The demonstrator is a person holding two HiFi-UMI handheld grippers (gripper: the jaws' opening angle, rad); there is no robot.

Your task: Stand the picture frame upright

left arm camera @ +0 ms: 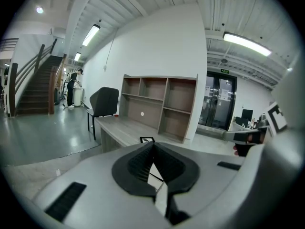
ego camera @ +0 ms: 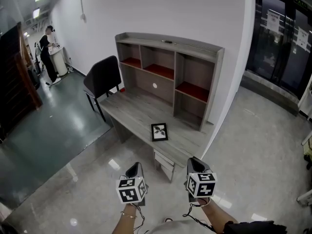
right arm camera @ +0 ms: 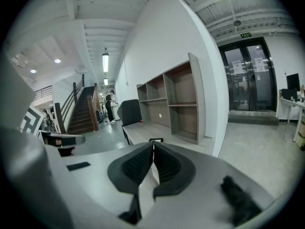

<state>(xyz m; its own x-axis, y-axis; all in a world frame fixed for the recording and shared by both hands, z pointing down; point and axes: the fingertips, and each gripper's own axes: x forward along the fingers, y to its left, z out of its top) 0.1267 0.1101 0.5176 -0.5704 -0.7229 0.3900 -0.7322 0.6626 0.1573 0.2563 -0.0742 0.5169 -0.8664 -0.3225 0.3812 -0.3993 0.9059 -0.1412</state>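
Observation:
A small black picture frame (ego camera: 159,131) lies flat on the grey desk (ego camera: 131,112), near its front edge. Only its far edge shows over the jaws in the left gripper view (left arm camera: 147,139) and the right gripper view (right arm camera: 156,140). My left gripper (ego camera: 136,165) and right gripper (ego camera: 193,160) hang side by side over the floor, well short of the desk. Both are shut, jaws touching, with nothing held.
A shelf unit (ego camera: 170,72) with red-lined compartments stands on the desk's back against the white wall. A black chair (ego camera: 101,78) sits at the desk's left end. A person (ego camera: 47,48) stands far left near stairs (left arm camera: 35,87). Glass doors (ego camera: 282,38) are at right.

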